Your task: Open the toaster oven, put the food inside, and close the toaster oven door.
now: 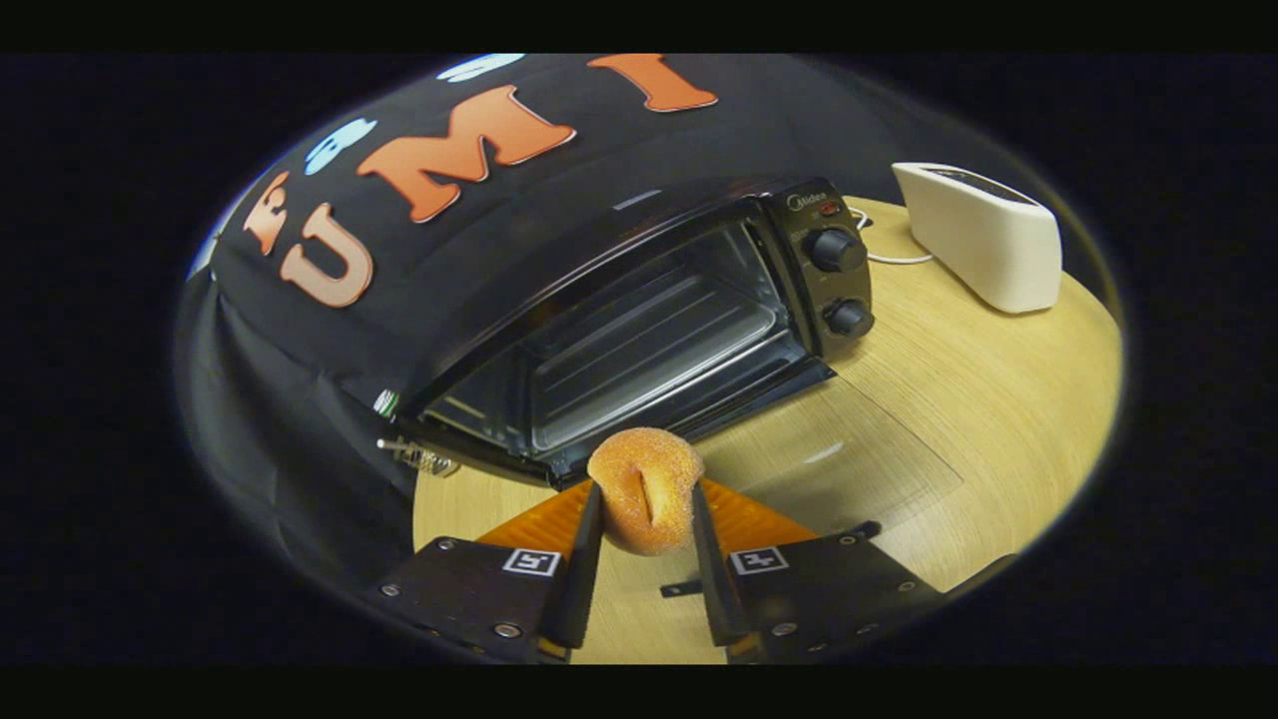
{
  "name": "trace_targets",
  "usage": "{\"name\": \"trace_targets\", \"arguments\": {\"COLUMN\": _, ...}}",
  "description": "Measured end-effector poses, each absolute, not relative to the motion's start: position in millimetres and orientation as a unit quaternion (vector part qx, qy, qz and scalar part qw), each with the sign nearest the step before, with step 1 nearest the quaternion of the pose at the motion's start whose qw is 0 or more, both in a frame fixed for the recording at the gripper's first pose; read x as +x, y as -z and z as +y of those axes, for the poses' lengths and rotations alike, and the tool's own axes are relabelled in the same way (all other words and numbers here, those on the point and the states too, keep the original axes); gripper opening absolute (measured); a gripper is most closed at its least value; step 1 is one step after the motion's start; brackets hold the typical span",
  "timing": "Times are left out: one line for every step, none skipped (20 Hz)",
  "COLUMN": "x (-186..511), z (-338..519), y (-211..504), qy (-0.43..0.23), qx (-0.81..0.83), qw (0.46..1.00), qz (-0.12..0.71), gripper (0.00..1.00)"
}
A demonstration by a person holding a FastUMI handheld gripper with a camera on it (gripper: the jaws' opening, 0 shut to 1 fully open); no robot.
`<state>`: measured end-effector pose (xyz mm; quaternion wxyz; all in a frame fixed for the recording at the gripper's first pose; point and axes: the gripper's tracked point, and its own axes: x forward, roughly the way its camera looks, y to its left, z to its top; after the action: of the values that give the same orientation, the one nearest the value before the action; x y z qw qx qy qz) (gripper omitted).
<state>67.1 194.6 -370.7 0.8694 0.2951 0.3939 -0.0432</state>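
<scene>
Bun (646,489) sits clenched between the gripper (644,519) fingers; the open oven (639,340) cavity lies straight ahead, door (849,459) down just beyond.

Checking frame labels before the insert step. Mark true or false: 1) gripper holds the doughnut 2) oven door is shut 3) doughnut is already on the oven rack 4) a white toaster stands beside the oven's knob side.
1) True: the gripper is shut on the doughnut.
2) False: the toaster oven is open, its glass door lying flat on the table.
3) False: the doughnut is between the fingers, in front of the oven.
4) True: the white toaster stands there.
</scene>
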Motion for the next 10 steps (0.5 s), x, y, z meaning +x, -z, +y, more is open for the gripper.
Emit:
{"name": "trace_targets", "arguments": {"x": 78.2, "z": 196.7, "y": 370.5, "qy": 0.053, "qx": 0.313, "qw": 0.865, "qz": 0.388, "gripper": 0.47}}
{"name": "trace_targets", "arguments": {"x": 87.9, "z": 198.3, "y": 370.1, "qy": 0.065, "qx": 0.329, "qw": 0.861, "qz": 0.383, "gripper": 0.47}}
{"name": "trace_targets", "arguments": {"x": 97.5, "z": 198.6, "y": 370.6, "qy": 0.074, "qx": 0.340, "qw": 0.858, "qz": 0.379, "gripper": 0.47}}
{"name": "trace_targets", "arguments": {"x": 106.1, "z": 195.0, "y": 373.6, "qy": 0.088, "qx": 0.340, "qw": 0.857, "qz": 0.377, "gripper": 0.47}}
{"name": "trace_targets", "arguments": {"x": 112.8, "z": 194.4, "y": 376.5, "qy": 0.097, "qx": 0.343, "qw": 0.855, "qz": 0.376, "gripper": 0.47}}
{"name": "trace_targets", "arguments": {"x": 120.6, "z": 194.0, "y": 376.9, "qy": 0.108, "qx": 0.345, "qw": 0.856, "qz": 0.369, "gripper": 0.47}}
{"name": "trace_targets", "arguments": {"x": 127.2, "z": 192.5, "y": 376.2, "qy": 0.116, "qx": 0.341, "qw": 0.859, "qz": 0.365, "gripper": 0.47}}
{"name": "trace_targets", "arguments": {"x": 134.2, "z": 189.3, "y": 377.7, "qy": 0.124, "qx": 0.332, "qw": 0.862, "qz": 0.362, "gripper": 0.47}}
{"name": "trace_targets", "arguments": {"x": 139.8, "z": 187.1, "y": 379.9, "qy": 0.132, "qx": 0.323, "qw": 0.864, "qz": 0.361, "gripper": 0.47}}
{"name": "trace_targets", "arguments": {"x": 144.7, "z": 185.8, "y": 379.8, "qy": 0.139, "qx": 0.322, "qw": 0.865, "qz": 0.360, "gripper": 0.47}}
